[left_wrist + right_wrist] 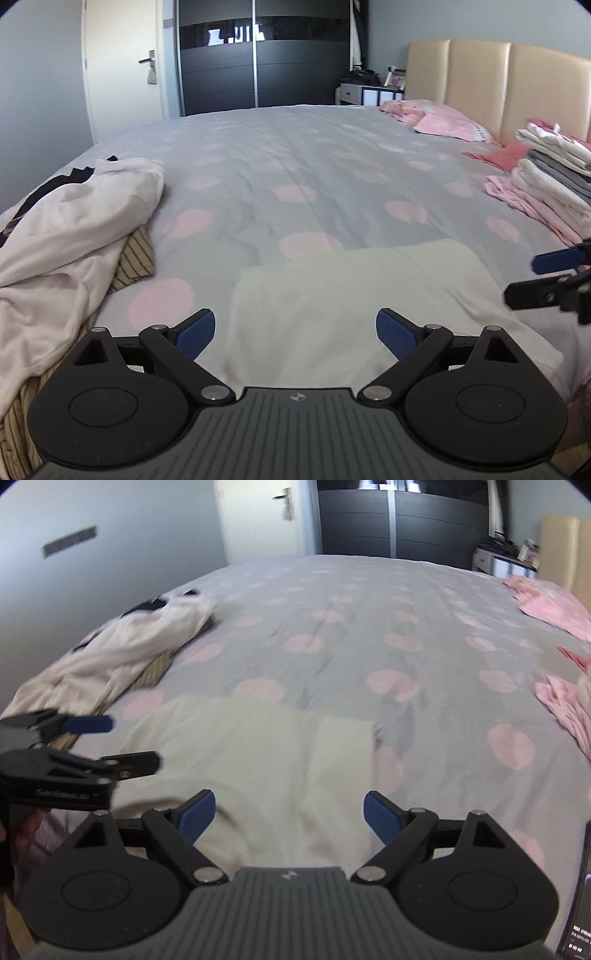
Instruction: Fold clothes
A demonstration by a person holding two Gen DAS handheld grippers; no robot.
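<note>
Folded stack (554, 177) seen from left wrist only. Cream shirt (258, 753) flat, folded, long axis sideways. Left gripper (295, 334) and right gripper (290, 814) open, empty

- Your right hand-held gripper (290, 818) hangs over the folded cream garment (258, 760), its blue pads wide apart with nothing between them.
- Your left hand-held gripper (135, 742) comes in from the left edge, also spread, above the garment's left side.
- The garment lies flat on the grey bed cover with pink spots (351, 627).
- A rumpled pale heap of clothes (122, 650) lies far left; pink clothes (561, 701) lie at the right edge.
</note>
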